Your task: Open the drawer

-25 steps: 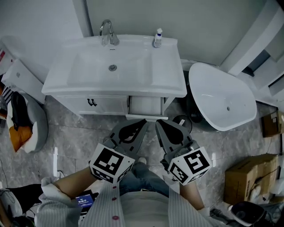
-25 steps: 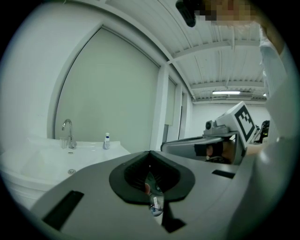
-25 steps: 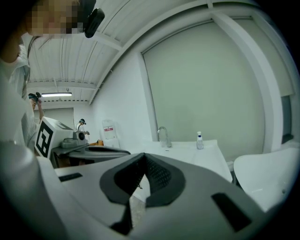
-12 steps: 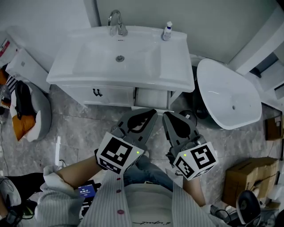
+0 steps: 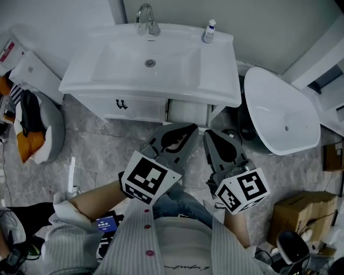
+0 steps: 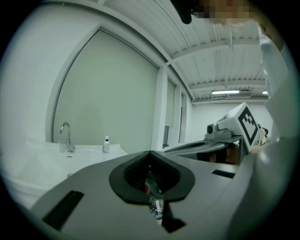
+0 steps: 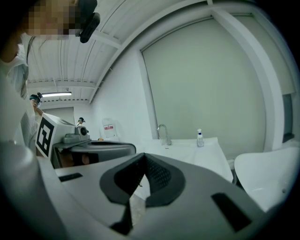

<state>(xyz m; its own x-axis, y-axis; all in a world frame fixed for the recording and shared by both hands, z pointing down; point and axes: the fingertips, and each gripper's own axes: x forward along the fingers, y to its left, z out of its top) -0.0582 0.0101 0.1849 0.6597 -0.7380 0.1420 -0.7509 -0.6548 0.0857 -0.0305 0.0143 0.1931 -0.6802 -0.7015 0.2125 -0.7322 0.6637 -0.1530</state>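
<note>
Left hand-held gripper (image 5: 191, 129) and right hand-held gripper (image 5: 207, 134), closed, face glossy white drawer (image 5: 187, 113).

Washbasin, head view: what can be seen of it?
The washbasin is white, glossy and ceramic-looking: a rectangular top with a shallow bowl left of centre and a round drain in it. A curved chrome tap stands at its back edge, a small bottle on its back right corner. It lies level on a white cabinet, against the wall.
</note>
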